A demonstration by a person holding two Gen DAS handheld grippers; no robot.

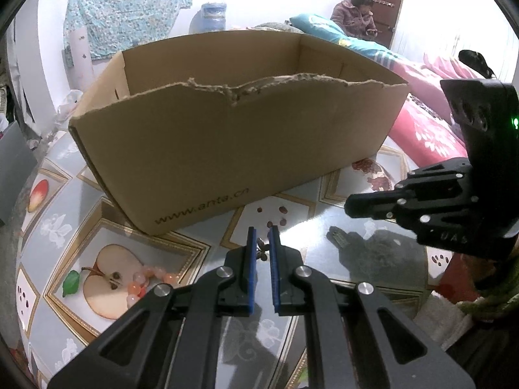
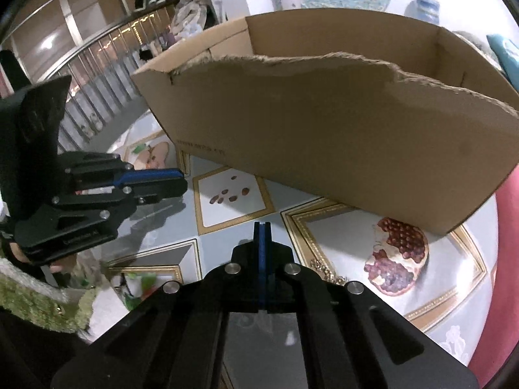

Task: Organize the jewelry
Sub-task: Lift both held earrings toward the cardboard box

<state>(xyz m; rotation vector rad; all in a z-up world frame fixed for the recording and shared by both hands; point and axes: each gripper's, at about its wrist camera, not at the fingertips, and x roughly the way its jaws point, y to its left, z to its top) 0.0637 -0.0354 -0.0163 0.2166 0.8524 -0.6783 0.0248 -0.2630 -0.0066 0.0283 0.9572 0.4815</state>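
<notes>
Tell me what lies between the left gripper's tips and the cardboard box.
Only bare tablecloth with printed red seeds, seen in the left wrist view. The left gripper, pinching a small dark ornament, stops short of the cardboard box.

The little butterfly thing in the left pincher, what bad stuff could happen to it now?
1. The left gripper pinches the small butterfly piece only between its pad tips, so it might slip out.
2. The cardboard box has a tall, ragged front wall; the piece could snag or drop outside.
3. The right gripper is shut on nothing, and the gold chain beside it may have been missed.
</notes>
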